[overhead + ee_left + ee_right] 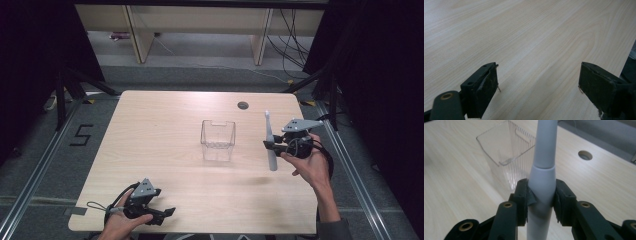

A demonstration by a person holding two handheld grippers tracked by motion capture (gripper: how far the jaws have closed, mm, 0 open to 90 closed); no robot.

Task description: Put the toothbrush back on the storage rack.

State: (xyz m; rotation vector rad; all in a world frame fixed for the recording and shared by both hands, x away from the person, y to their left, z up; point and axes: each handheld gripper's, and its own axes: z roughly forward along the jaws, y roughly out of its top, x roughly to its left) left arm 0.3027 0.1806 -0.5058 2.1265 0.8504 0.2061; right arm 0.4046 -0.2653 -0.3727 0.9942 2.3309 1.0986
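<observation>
Item: right gripper [270, 145]. You hold it above the right part of the table [165, 200], jaws clamped on a long pale grey wand [270, 142], possibly a toothbrush handle. In the right gripper view the pads [530, 197] pinch the thicker collar of the wand [541, 177], where it tapers.

Item: wand. Held roughly upright and slightly tilted, off the table, just right of the clear bin [218, 140]. Its upper tip stands above the bin's rim level; what the tip carries cannot be made out.

Item: clear bin. Thin ribbed plastic, open top, apparently empty, near the table's middle.

Item: left gripper [167, 213]. Low at the near edge, jaws wide apart, nothing between them; bare wood under them in the left gripper view.

Risks, as judged:
- The pads grip a smooth, tapered round section; the wand may swivel or slide down if you tip your hand.
- The bin looks light and nothing steadies it; if the wand's lower end strikes the rim, you may push or topple it.
- A long wand dropped from height may bounce out or lever the bin over.
- The grommet hole [243, 105] lies far back, no likely hazard.
</observation>
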